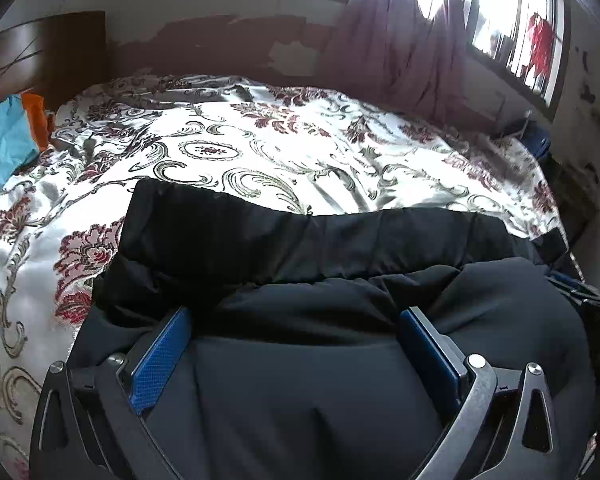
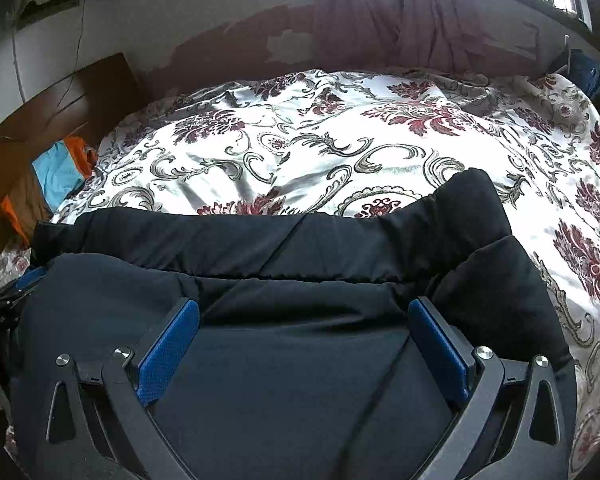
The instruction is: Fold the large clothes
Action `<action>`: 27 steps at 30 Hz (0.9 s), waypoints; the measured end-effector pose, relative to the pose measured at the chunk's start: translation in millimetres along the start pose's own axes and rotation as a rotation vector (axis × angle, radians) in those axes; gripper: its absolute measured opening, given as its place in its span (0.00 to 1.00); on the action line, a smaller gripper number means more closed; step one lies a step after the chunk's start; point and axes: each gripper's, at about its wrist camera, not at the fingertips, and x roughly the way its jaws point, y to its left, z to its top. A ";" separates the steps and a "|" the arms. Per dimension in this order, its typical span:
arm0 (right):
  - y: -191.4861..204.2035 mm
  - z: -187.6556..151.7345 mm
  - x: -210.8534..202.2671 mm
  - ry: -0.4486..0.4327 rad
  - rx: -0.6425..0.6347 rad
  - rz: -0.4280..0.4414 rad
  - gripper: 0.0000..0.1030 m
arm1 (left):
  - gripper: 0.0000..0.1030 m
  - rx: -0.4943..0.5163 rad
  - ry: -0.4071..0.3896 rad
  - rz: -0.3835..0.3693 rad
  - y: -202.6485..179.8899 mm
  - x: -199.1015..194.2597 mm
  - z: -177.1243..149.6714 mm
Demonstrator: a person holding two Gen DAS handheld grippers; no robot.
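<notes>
Both sets of jaws stand wide apart, nothing pinched: the left gripper (image 1: 294, 322) and the right gripper (image 2: 304, 316) each hang over dark cloth with blue pads (image 1: 162, 358) spread to either side. Now the bed (image 2: 340, 152), big and covered in a white spread with red flowers and grey scrolls, fills the scene. On its near edge lies the black garment (image 1: 300, 240), bulky and rumpled, one fold laid across its far side. Beyond the bed hangs a maroon curtain (image 1: 396, 40) under bright windows. At the bed's left end, by the brown headboard (image 2: 80, 92), sits a blue and orange cloth (image 2: 58, 172).
</notes>
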 end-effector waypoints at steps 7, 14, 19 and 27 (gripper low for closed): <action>-2.0 -0.7 6.3 0.007 0.010 0.004 0.99 | 1.00 -0.012 -0.017 -0.011 -0.8 3.9 -1.5; -3.5 -2.1 9.0 0.002 0.017 0.006 0.99 | 1.00 -0.018 -0.031 -0.012 -0.3 6.1 -2.9; -4.1 -3.5 8.3 -0.006 0.018 0.008 0.99 | 1.00 -0.014 -0.037 -0.005 -0.7 6.6 -3.5; -3.0 -7.0 -2.1 -0.052 0.012 -0.005 0.99 | 1.00 0.003 -0.049 0.008 -2.4 4.0 -6.1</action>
